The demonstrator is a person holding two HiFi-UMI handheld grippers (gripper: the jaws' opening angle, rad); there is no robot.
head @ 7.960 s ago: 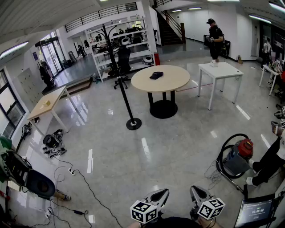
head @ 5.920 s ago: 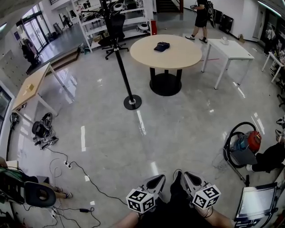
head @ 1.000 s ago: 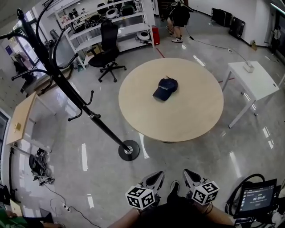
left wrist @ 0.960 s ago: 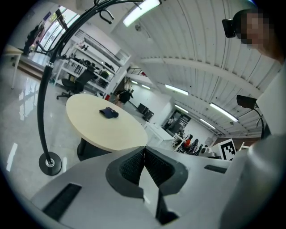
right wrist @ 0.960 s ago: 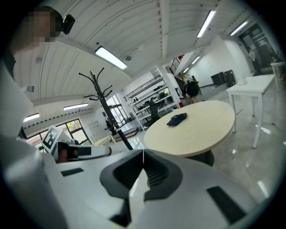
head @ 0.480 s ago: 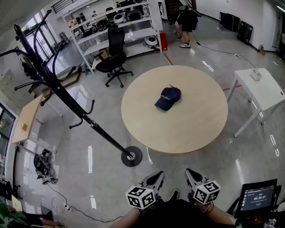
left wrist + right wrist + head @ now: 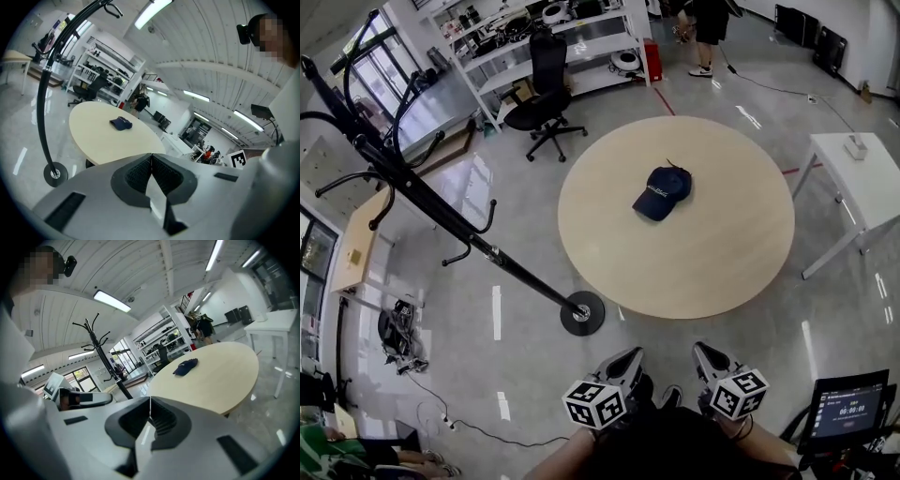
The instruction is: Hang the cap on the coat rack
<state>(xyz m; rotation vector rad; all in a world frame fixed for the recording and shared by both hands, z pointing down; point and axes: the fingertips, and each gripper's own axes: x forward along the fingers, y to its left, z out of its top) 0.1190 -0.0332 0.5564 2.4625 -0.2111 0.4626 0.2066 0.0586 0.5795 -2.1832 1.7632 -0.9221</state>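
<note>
- Head view: showed a navy fabric cap (image 7: pixel 664 191), soft and domed with a curved brim, lying near the middle of a round counter (image 7: pixel 727 258) with a smooth, pale wood-look top. Carried a small pale mark on its front, too small to read.
- Showed the coat rack (image 7: pixel 441 214) as a slim black metal pole with curved hooks on a round disc base, standing on the glossy grey floor (image 7: pixel 516 375) just left of the counter and well apart from the cap.
- Low in the frame, showed the left tongs (image 7: pixel 622 360) and right tongs (image 7: pixel 709 358) side by side in grey plastic, each carrying a marker cube (image 7: pixel 593 403) printed with black-and-white squares. Neither reached the counter.
- At the lower right, caught a dark screen (image 7: pixel 851 411) with pale digits, not legible.
- Left gripper view: showed the left tongs' dark ribbed pads pressed together with nothing between them. Beyond them, showed the cap flat on the cream counter and the rack's black pole and disc base at the left.
- Right gripper view: showed the right tongs' ribbed pads likewise meeting, gripping nothing. Placed the cap ahead on the counter, with the rack's branching black top farther left.
</note>
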